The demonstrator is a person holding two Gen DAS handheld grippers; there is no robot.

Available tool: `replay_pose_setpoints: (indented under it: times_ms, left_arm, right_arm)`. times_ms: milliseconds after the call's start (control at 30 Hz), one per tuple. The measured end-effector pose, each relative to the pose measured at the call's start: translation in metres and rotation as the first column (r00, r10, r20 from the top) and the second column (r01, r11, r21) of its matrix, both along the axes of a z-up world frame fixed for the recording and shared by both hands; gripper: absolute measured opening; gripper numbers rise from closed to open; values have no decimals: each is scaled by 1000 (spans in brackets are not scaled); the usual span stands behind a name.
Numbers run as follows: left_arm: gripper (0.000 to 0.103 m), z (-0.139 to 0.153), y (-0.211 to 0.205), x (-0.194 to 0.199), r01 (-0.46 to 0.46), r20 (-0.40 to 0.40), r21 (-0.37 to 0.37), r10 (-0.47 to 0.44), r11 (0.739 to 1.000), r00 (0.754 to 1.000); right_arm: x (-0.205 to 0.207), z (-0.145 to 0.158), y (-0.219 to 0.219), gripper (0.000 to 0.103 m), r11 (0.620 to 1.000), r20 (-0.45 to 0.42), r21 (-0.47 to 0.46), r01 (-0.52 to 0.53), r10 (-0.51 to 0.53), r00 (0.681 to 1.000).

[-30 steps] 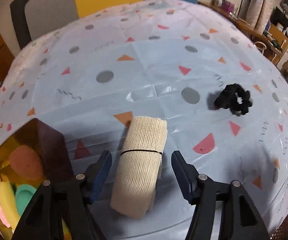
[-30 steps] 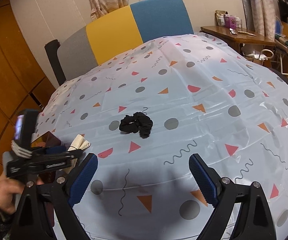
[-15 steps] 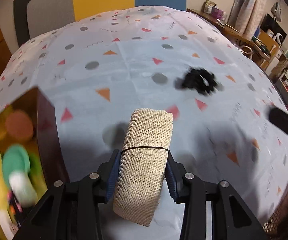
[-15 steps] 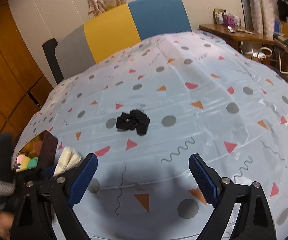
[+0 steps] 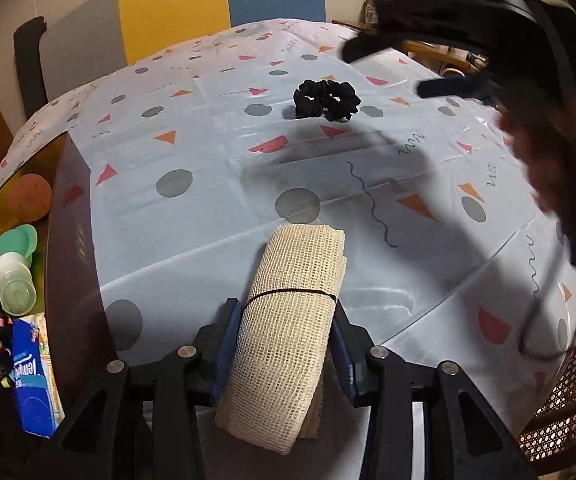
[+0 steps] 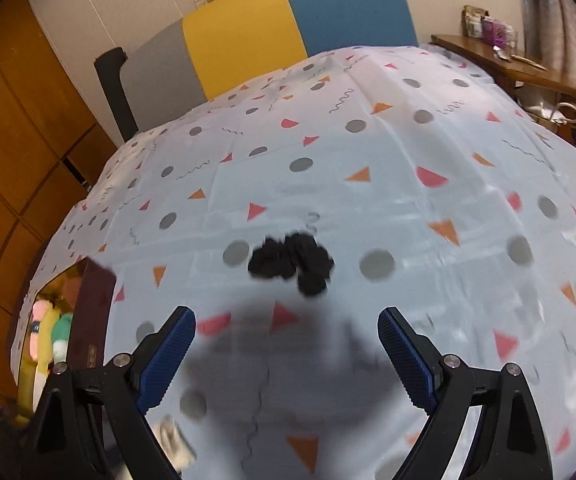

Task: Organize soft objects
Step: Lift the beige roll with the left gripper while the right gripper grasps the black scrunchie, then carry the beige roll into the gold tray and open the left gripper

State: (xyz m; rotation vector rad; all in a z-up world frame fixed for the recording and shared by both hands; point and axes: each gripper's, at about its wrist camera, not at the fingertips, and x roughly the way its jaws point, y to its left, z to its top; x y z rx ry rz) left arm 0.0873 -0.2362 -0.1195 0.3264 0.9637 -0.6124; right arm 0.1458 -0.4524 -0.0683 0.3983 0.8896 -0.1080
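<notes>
A beige mesh cloth roll (image 5: 288,328) bound by a thin black band is lifted off the table, and my left gripper (image 5: 285,344) is shut on it, blue pads pressing both sides. A black scrunchie (image 5: 326,100) lies on the patterned tablecloth (image 5: 191,232) farther back. In the right wrist view the same black scrunchie (image 6: 292,264) lies just ahead of my right gripper (image 6: 288,344), which stands open with nothing between its fingers. That right gripper (image 5: 464,56), held by a person's hand (image 5: 556,160), shows blurred at the upper right of the left wrist view.
A dark brown box (image 5: 71,248) stands at the table's left edge, holding soft items: an orange sponge (image 5: 29,196), a green puff (image 5: 13,242), a tissue pack (image 5: 33,384). The same box (image 6: 87,312) shows at left in the right wrist view. A colour-block chair (image 6: 271,28) stands behind the table.
My left gripper closed on the mesh roll, lifted it and carried it toward the box side. My right gripper moved forward, so the scrunchie now sits closer ahead of it.
</notes>
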Motion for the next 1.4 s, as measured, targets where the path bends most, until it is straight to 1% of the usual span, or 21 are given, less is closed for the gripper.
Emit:
replay_pose_setpoints:
  times_ms: [133,267,333,367,400,433,467,500,567,667,767,833,933,1067,1233,1333,1400]
  left_arm:
    - [43,-2,1,-3,8,18,-8,-8,1000,1000]
    - [44,-3,2,-6,9,31,-12,-8,1000,999]
    - [44,-3,3,-7,2,34,-22,-2,1000,999]
    - [44,-4,3,-7,2,37,-24,-1,1000,999]
    - [45,-4,3,-7,2,40,-27,-1,1000,999]
    - [45,-4,4,-7,1,42,-30,0,1000,999]
    - [45,-4,4,-8,2,44,-31,0,1000,999]
    - [45,-4,4,-8,3,46,-31,-2,1000,999]
    - [45,-5,4,-9,2,53,-35,-1,999,999]
    - [45,-4,5,-10,2,55,-39,0,999,999]
    - [44,-2,5,-12,6,56,-31,-4,1000,998]
    - [43,-1,6,-12,6,54,-28,-4,1000,999]
    - [43,4,7,-14,0,53,-23,1,1000,999]
    - [42,22,10,-26,10,89,-42,-6,999,996]
    - [42,51,20,-40,-4,128,-69,13,998,992]
    - [42,68,30,-48,-19,152,-95,33,995,988]
    - [43,78,38,-52,-31,159,-115,49,993,986]
  right_arm:
    - [44,-13,-2,93,1000,-60,-21,0,-1,998]
    - [76,-28,2,92,998,-124,-60,-8,1,992]
    - [86,-35,5,81,996,-146,-84,-22,9,989]
    - [91,-40,8,53,994,-165,-99,-42,25,986]
    - [92,-42,10,19,992,-182,-117,-48,26,983]
    - [94,-46,12,18,990,-203,-131,-59,31,979]
    - [92,-46,14,17,988,-199,-136,-70,41,979]
    - [88,-44,16,15,987,-190,-142,-75,47,981]
    - [75,-39,17,14,989,-172,-123,-82,60,983]
    - [48,-28,22,13,986,-142,-126,-106,88,986]
    - [16,-18,26,13,988,-117,-99,-121,109,987]
    - [-7,-16,31,13,989,-107,-72,-131,123,987]
    - [-30,-23,40,13,983,-119,-90,-158,147,982]
    - [-44,-44,43,13,984,-154,-76,-163,150,977]
    - [-47,-51,37,13,986,-126,-65,-154,145,981]
    - [-49,-54,39,13,985,-111,-77,-154,145,983]
    - [-49,-55,43,13,982,-108,-103,-160,149,983]
